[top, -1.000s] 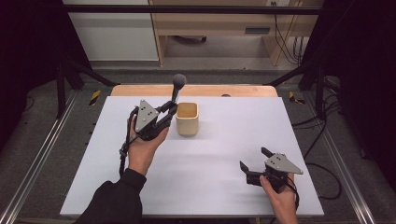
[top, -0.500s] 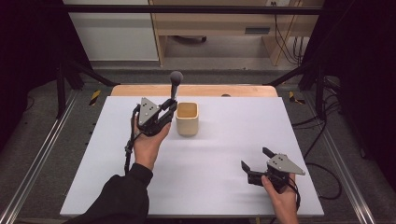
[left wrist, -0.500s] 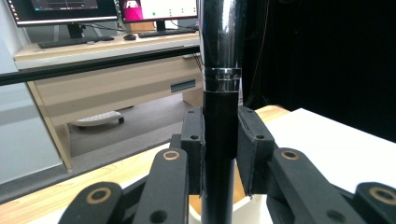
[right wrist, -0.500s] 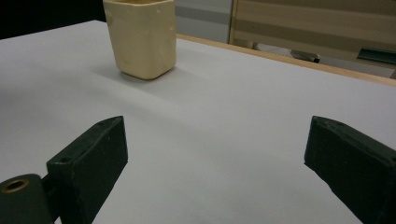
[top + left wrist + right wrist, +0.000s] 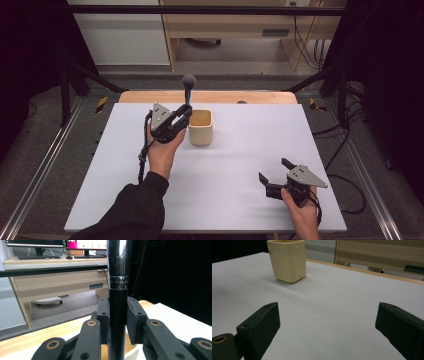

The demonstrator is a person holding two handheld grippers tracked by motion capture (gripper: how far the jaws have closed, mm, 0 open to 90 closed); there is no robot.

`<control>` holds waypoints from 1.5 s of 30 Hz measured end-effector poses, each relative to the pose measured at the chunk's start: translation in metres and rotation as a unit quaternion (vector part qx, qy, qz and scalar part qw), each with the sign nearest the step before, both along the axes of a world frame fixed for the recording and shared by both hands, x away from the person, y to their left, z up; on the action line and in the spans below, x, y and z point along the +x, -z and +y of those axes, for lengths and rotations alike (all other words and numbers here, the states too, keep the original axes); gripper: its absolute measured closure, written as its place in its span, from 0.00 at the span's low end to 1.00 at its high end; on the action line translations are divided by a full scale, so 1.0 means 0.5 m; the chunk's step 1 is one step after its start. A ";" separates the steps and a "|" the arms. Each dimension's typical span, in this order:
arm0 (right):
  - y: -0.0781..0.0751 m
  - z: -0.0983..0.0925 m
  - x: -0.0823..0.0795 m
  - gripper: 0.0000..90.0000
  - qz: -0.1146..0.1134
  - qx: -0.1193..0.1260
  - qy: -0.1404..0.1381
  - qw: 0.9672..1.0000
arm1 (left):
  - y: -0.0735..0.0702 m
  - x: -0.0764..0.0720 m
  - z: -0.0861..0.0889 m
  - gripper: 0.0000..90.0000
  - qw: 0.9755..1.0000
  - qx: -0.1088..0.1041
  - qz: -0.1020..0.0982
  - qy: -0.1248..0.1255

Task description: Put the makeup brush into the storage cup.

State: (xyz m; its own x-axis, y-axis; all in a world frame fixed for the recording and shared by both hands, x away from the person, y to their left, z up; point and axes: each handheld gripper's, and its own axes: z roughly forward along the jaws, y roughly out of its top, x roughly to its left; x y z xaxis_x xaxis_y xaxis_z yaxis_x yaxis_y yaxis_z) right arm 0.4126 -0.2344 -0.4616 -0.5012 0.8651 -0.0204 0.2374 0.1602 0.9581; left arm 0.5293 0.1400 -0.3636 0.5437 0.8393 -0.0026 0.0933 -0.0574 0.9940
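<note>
My left gripper [image 5: 184, 116] is clamped on a brush [image 5: 188, 90], pads [image 5: 103, 317] pinching its black handle. The brush stands upright, round bristle head on top, just left of the cream cup [image 5: 201, 127] and raised above the table [image 5: 120, 165]. The cup's open mouth lies right of and below the handle's lower end, so my left hand is nearer. My right gripper [image 5: 274, 174] rests spread and empty, well right of the cup.

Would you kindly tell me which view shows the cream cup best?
The right gripper view: the cup stands whole and close. The high view shows it small from above; in the left gripper view it is barely visible below the claw.
</note>
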 end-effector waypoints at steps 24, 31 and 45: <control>0.000 0.000 -0.002 0.06 -0.007 0.011 0.001 1.000 | -0.024 -0.006 -0.027 0.83 1.000 0.010 -0.001 -0.006; -0.002 -0.005 -0.004 0.06 -0.009 0.016 0.006 1.000 | -0.044 -0.013 -0.039 0.83 1.000 0.017 -0.009 -0.007; -0.003 -0.010 -0.004 0.06 -0.014 0.019 0.011 1.000 | -0.040 0.000 -0.053 0.83 1.000 0.010 -0.010 -0.001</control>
